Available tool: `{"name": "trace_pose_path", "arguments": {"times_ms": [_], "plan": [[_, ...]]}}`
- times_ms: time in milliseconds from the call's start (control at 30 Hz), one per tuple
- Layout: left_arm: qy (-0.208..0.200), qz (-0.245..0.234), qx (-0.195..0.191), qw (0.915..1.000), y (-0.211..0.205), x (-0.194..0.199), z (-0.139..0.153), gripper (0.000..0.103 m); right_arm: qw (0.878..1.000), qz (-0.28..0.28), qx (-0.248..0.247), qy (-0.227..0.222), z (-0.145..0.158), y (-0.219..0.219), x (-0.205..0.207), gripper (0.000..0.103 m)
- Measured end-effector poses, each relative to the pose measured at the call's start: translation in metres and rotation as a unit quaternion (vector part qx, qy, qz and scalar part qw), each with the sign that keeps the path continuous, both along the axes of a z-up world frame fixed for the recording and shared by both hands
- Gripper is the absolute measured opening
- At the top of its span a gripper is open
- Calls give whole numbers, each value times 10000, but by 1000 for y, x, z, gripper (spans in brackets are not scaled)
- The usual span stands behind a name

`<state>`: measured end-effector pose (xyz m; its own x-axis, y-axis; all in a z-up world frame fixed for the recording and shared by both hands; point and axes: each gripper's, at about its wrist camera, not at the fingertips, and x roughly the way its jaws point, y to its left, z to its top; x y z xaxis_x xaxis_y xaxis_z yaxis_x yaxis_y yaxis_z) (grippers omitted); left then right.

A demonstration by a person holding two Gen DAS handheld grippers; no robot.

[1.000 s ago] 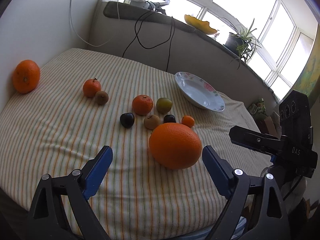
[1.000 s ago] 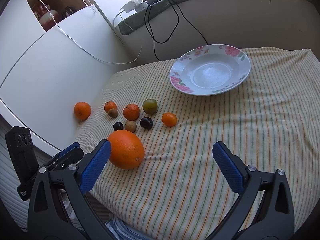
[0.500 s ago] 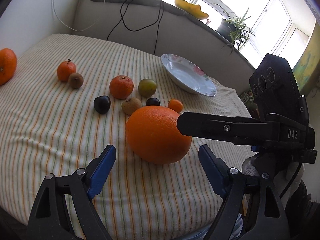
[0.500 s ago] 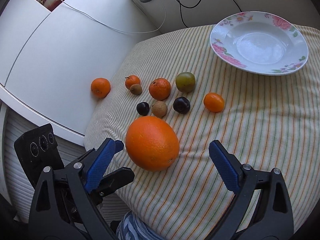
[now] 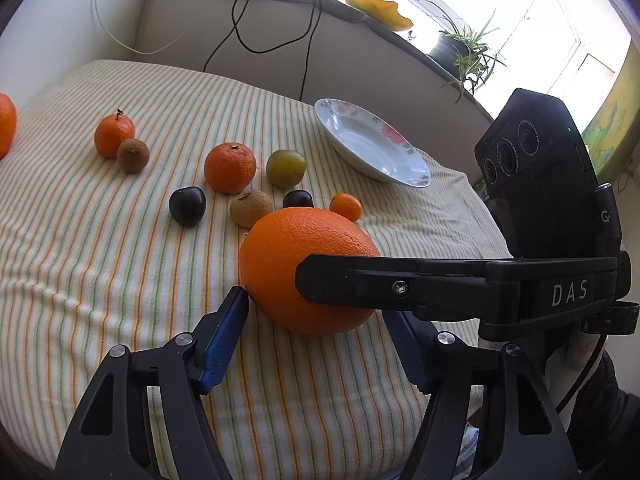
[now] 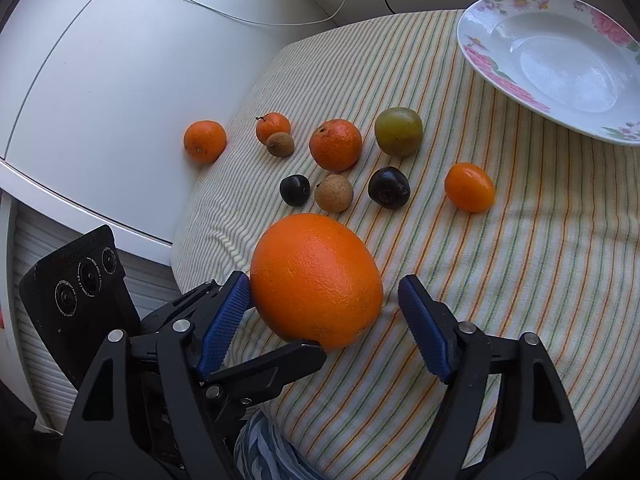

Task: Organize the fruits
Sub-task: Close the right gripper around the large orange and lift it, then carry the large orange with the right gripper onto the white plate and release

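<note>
A large orange (image 5: 308, 268) (image 6: 316, 280) lies on the striped cloth near the table's front edge. Both grippers are open around it. My left gripper (image 5: 320, 332) has its left pad at the orange's side; its right pad is partly hidden behind the right gripper's arm. My right gripper (image 6: 324, 312) has its left pad touching the orange and its right pad a little apart. Small fruits lie beyond: tangerines (image 6: 335, 145), dark plums (image 6: 389, 188), a green plum (image 6: 398, 131), a kumquat (image 6: 469, 187), brown fruits (image 6: 333, 193). An empty flowered plate (image 6: 484, 60) (image 5: 400, 172) stands at the far right.
A white cabinet (image 6: 120, 80) borders the table's left side. Black and white cables (image 5: 248, 32) hang down the back wall. A plant (image 5: 460, 52) and a yellow dish (image 5: 376, 4) sit on the window ledge. The table edge lies just under the grippers.
Both grippers have moved in on the large orange and narrowed their jaws around it. The right gripper's arm now crosses in front of the orange in the left wrist view.
</note>
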<state>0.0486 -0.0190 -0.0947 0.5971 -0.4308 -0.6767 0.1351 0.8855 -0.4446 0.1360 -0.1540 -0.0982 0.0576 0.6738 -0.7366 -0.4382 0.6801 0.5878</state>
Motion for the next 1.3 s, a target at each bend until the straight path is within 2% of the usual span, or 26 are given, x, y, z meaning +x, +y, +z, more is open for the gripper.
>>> {"name": "trace_pose_path", "arguments": {"times_ms": [67, 333, 700, 1033, 1300], "plan": [[3, -12, 8, 10000, -1, 2, 0, 69, 10000, 44, 33, -12, 0, 3, -1, 72], [-63, -59, 6, 10000, -6, 4, 5, 69, 9999, 55, -21, -126, 3, 10, -5, 71], [-373, -339, 102, 9987, -29, 27, 26, 69, 9988, -105, -22, -472, 31, -14, -3, 71], [-597, -647, 104, 9961, -60, 72, 40, 69, 9961, -495, 68, -734, 56, -53, 30, 71], [-573, -803, 72, 9951, -81, 116, 41, 69, 9930, -763, -17, -900, 65, -76, 69, 71]]}}
